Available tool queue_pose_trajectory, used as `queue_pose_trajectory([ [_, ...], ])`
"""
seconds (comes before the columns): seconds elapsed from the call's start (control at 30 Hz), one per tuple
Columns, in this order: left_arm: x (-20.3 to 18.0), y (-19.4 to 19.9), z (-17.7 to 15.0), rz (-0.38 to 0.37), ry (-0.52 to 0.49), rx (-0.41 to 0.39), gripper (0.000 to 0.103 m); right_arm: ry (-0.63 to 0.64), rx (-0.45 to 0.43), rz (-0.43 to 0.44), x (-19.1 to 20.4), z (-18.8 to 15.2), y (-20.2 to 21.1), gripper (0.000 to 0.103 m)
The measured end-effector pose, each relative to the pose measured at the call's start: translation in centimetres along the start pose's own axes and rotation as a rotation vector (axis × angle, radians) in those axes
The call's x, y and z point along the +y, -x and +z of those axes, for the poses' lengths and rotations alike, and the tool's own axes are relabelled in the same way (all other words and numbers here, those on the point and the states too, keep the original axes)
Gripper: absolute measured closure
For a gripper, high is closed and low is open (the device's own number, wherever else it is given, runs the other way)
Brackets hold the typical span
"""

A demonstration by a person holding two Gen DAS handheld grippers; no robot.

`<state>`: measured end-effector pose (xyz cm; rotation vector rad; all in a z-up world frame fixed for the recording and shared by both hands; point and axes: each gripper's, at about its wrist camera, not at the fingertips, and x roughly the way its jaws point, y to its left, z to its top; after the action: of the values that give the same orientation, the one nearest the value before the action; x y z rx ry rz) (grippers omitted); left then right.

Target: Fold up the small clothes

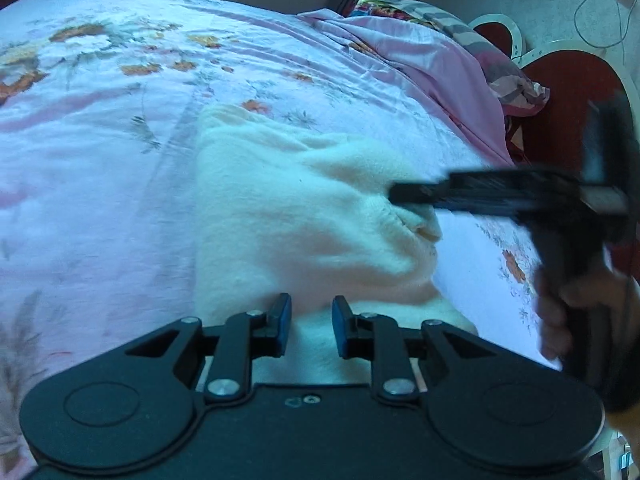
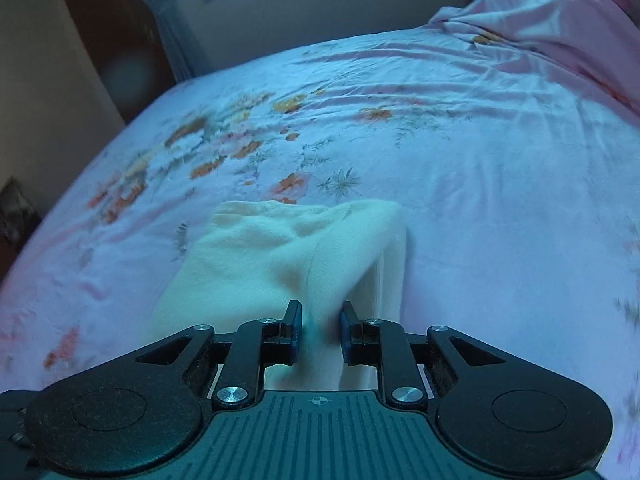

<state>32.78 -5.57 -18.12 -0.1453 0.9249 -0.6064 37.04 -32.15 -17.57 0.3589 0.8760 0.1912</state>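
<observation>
A cream garment point(image 1: 304, 216) lies in the middle of a bed covered by a pink floral bedsheet point(image 1: 100, 140), its near edge reaching the bottom of both wrist views. In the left wrist view the left gripper point(image 1: 311, 326) sits at the lower centre of the frame with its jaws narrowly parted and cream cloth filling the gap between them; whether the pads actually press on it cannot be told. The right gripper point(image 1: 404, 194), blurred, comes in from the right edge of that frame, held by a hand point(image 1: 560, 320), its tip at a puckered fold of the garment. In the right wrist view its jaws are close together and pinch a raised ridge of the cream cloth point(image 2: 320, 264), which tents upward from the bedsheet point(image 2: 480, 200). A crumpled pink blanket point(image 1: 432, 64) lies at the upper right of the bed
</observation>
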Motion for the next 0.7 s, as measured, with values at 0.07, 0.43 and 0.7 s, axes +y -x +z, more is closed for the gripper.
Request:
queue_pose_trajectory([
  [0.07, 0.0, 0.7, -0.2, 0.019, -0.022, -0.010, 0.079, -0.017, 0.013, 0.024, 0.2, -1.5, 1.6, 0.081],
  [0.43, -0.1, 1.2, -1.4, 0.069, -0.036, 0.003, 0.076, -0.031, 0.088, -0.036, 2.3, -8.3, 4.3, 0.082],
  [0.7, -0.5, 0.5, -1.6, 0.090, -0.051, 0.018, 0.072, -0.098, 0.117, -0.019, 1.4, -9.4, 3.8, 0.093],
])
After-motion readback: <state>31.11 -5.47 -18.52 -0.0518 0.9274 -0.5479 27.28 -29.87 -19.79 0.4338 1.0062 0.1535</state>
